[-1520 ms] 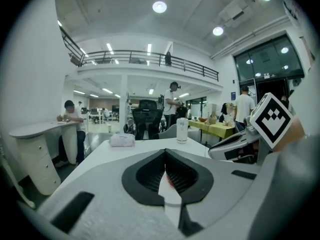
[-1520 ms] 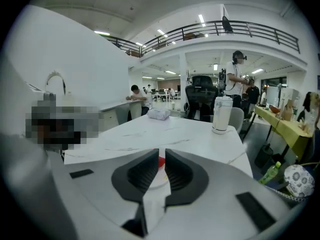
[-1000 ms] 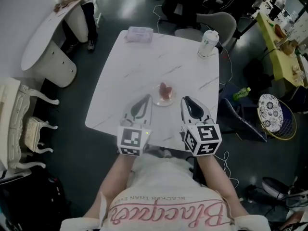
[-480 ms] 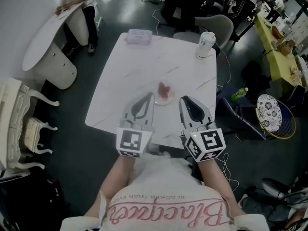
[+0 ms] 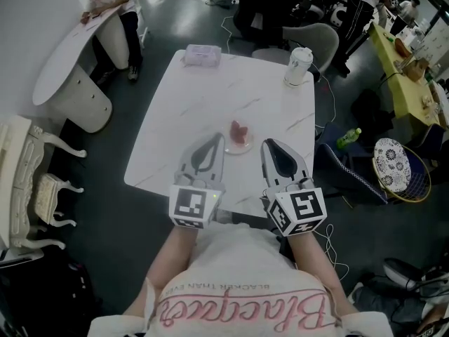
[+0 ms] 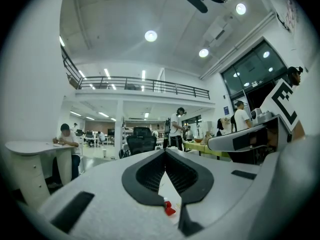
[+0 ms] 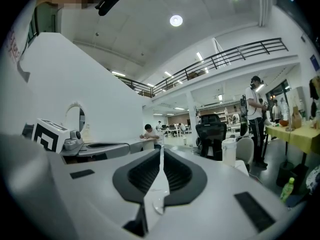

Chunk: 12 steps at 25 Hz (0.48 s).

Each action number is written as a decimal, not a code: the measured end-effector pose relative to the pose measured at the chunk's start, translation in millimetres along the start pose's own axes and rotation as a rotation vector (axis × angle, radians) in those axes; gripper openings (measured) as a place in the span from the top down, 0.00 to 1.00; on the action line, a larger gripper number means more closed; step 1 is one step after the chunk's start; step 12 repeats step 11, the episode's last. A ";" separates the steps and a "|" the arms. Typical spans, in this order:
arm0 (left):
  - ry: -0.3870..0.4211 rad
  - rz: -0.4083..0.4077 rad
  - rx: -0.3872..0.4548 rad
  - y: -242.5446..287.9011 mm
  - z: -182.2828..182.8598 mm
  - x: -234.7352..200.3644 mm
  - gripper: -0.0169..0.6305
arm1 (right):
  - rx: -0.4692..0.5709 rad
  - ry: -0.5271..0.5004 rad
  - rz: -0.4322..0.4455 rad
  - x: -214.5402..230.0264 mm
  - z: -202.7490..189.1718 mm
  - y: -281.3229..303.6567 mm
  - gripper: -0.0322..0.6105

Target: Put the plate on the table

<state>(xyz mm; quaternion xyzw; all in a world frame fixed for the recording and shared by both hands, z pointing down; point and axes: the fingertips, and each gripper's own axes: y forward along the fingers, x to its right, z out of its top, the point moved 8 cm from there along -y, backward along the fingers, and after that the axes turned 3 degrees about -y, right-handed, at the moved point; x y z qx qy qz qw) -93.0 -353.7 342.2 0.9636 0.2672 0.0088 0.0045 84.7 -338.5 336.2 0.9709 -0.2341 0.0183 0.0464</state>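
A small clear plate point(image 5: 239, 144) with red pieces of food point(image 5: 240, 130) rests on the white marble table point(image 5: 189, 104), near its front middle. My left gripper point(image 5: 218, 140) is shut just left of the plate, holding nothing. Just right of the plate, my right gripper point(image 5: 267, 144) is shut and also holds nothing. In the left gripper view the jaws point(image 6: 165, 153) meet at the tips, and a red piece point(image 6: 170, 209) shows through the gap below them. The right gripper view shows closed jaws point(image 7: 161, 151) with the plate's clear rim point(image 7: 158, 207) low in the gap.
A lidded cup point(image 5: 297, 64) stands at the table's far right corner and a tissue pack point(image 5: 202, 53) at the far left. A grey chair point(image 5: 312, 35) sits behind the table. A curved white desk point(image 5: 70, 65) is at the left, a green bottle point(image 5: 349, 137) on the floor at the right.
The head view has shifted slightly. Both grippers stay shut in nearly the same place on either side of the plate.
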 end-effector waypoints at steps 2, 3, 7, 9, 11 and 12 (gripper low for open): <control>-0.006 0.001 0.006 1.4 0.7 0.1 0.97 | 0.002 -0.014 -0.002 -1.2 0.0 0.0 0.92; -0.010 0.003 0.011 2.2 1.0 0.0 0.97 | 0.000 -0.023 -0.001 -2.2 -0.9 0.0 0.92; -0.013 0.000 0.023 4.4 2.8 0.8 0.97 | -0.003 -0.039 0.009 -6.0 -3.0 -0.1 0.92; -0.012 -0.004 0.025 5.1 3.5 1.2 0.97 | 0.000 -0.042 0.013 -7.4 -1.6 0.3 0.92; -0.009 -0.008 0.026 5.7 4.3 1.4 0.97 | 0.002 -0.043 0.016 -8.5 -0.3 0.9 0.92; -0.009 -0.008 0.026 5.7 4.3 1.4 0.97 | 0.002 -0.043 0.016 -8.5 -0.3 0.9 0.92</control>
